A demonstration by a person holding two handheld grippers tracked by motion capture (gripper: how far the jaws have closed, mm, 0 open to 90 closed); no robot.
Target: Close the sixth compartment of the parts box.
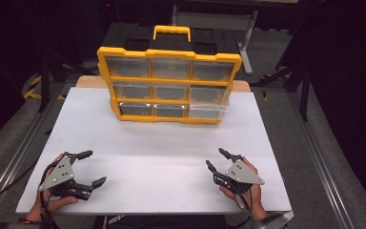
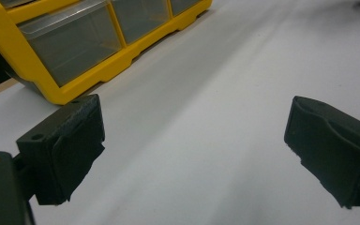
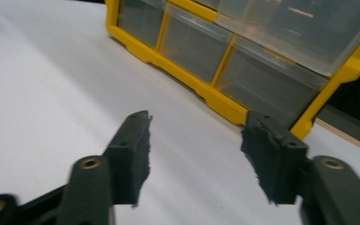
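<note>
— So, from above? 
— Yellow drawer cabinet (image 1: pixel 169 78) stands at the white table's (image 1: pixel 162 157) far edge, two right-hand drawers (image 1: pixel 208 102) pulled partly out. Left gripper (image 1: pixel 94 167) and right gripper (image 1: pixel 216 159) rest near the front edge, well apart from it.

— Left gripper view? 
— Jaws spread wide, nothing between; the cabinet's lower corner sits beyond.

— Right gripper view? 
— Jaws about half apart, empty; the protruding drawers show close ahead.

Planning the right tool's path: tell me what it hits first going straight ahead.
Probably the yellow drawer organizer, near its lower right drawers; only bare white table lies before it. The right tool is open and empty.
</note>
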